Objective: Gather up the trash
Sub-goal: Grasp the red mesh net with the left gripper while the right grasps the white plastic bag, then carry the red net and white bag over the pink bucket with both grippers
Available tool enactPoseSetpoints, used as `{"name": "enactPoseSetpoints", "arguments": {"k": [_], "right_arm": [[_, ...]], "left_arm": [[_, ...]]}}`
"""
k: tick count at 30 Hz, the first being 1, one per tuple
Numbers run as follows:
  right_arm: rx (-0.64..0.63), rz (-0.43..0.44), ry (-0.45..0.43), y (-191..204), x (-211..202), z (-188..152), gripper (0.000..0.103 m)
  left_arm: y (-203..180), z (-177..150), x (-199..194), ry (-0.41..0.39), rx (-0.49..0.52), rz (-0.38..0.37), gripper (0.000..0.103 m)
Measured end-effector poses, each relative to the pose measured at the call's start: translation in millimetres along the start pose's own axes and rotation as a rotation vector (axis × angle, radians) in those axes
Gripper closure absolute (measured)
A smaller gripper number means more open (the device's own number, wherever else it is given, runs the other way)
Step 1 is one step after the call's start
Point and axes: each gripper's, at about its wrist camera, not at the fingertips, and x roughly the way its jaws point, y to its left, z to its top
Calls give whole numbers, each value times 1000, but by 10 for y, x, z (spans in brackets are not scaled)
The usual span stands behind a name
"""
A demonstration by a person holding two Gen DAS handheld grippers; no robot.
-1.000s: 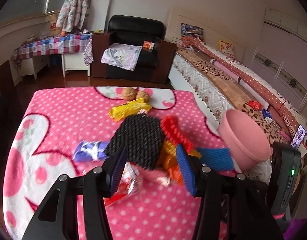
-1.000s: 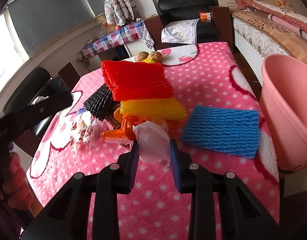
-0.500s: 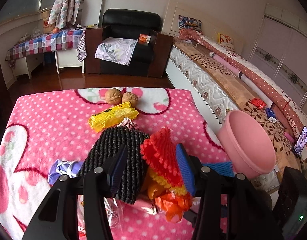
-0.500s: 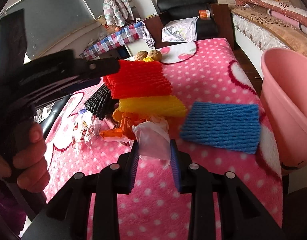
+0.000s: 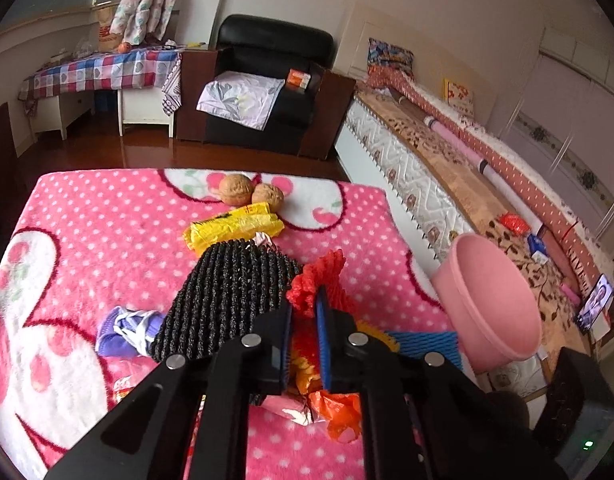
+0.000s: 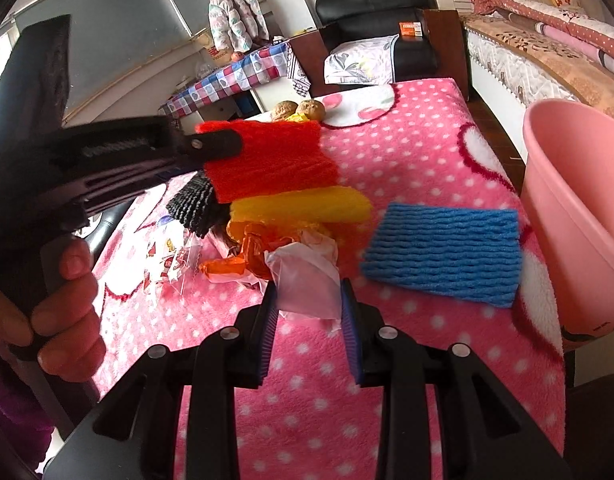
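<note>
A pile of trash lies on the pink dotted blanket. My left gripper is shut on a red foam net, also seen in the right wrist view. Beside it lie a black foam net, a yellow foam net, a blue foam net and orange plastic. My right gripper is shut on a pale pink plastic bag. A pink bucket stands at the table's right edge.
Two walnuts and a yellow wrapper lie at the far side. A purple wrapper and a clear snack wrapper lie left. A bed runs along the right; a black armchair stands behind.
My left gripper moved forward over the pile and closed on the red foam net. My right gripper stayed shut on the pink bag.
</note>
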Motion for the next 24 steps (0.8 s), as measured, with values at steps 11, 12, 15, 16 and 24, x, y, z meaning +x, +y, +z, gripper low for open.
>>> {"name": "enactPoseSetpoints", "arguments": {"k": [11,12,15,16,24], "right_arm": [[-49,-23,-20,68,-112,-99,73],[-49,-24,-21,70,-138,-107,73],[-50,-23,-27,81,-212,-113,73],[-51,-22,-31,88,-239,-115,73],[-47,-21,-53,121,-412,-118,73]], "left_arm": [[118,-130,-373,-19,-18,-26,93],[139,-156,-397,-14,-21,-28,93],[185,-217,-447,-6,-30,-29,93],[207,-251,-474,-4,-32,-29,93],[250,-416,-662,-6,-21,-36,93]]}}
